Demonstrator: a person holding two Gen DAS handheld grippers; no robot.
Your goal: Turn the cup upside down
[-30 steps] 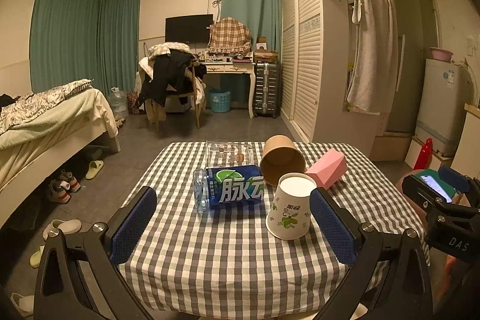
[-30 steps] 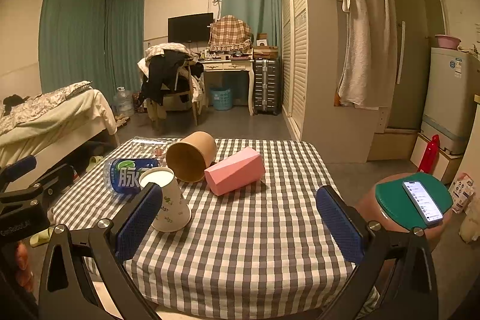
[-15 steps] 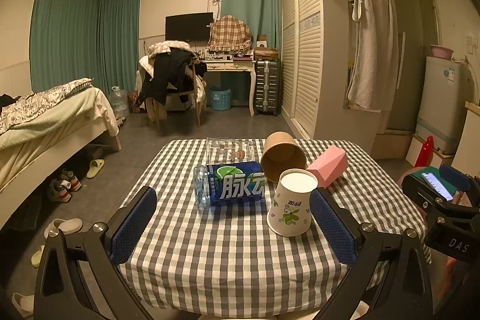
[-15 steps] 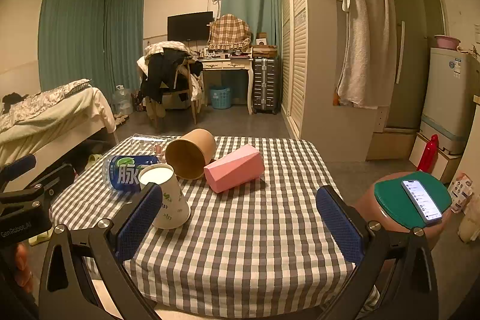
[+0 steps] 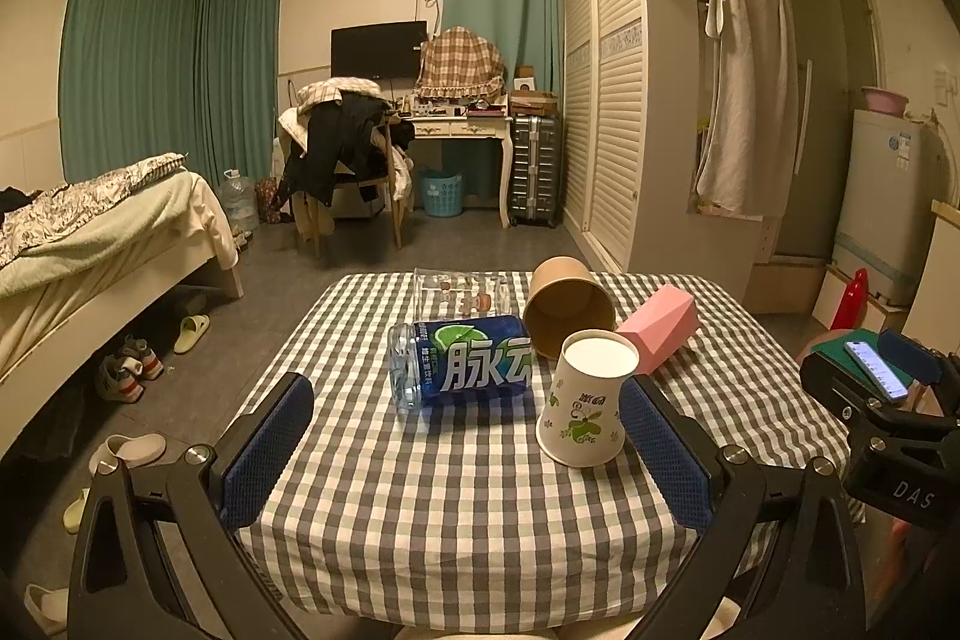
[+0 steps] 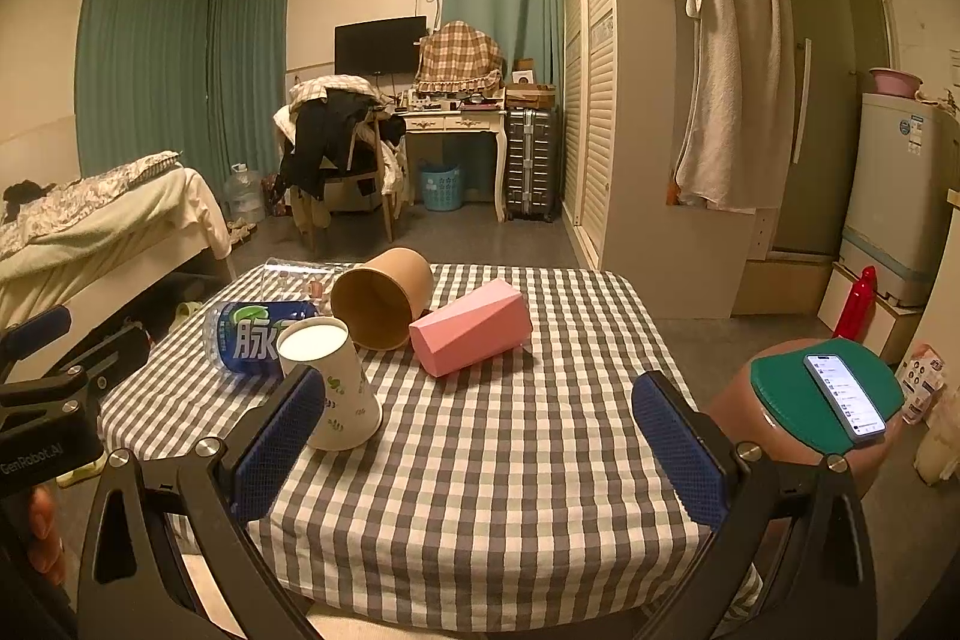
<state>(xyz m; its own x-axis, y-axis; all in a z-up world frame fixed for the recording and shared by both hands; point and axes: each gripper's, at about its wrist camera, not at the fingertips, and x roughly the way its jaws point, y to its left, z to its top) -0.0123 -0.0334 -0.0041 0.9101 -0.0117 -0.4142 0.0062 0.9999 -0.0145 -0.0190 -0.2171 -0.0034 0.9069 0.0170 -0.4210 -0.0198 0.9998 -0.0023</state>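
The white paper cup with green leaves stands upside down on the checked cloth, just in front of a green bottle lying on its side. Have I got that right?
Nearly. The bottle is blue, not green; only its label carries a green lime. The left wrist view shows it clearly. The rest holds: the white paper cup stands upside down on the checked cloth, just in front of the bottle lying on its side.

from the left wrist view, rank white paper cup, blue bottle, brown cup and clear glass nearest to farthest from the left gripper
1. white paper cup, by the right jaw
2. blue bottle, lying centre
3. brown cup, on its side behind
4. clear glass, at the far edge
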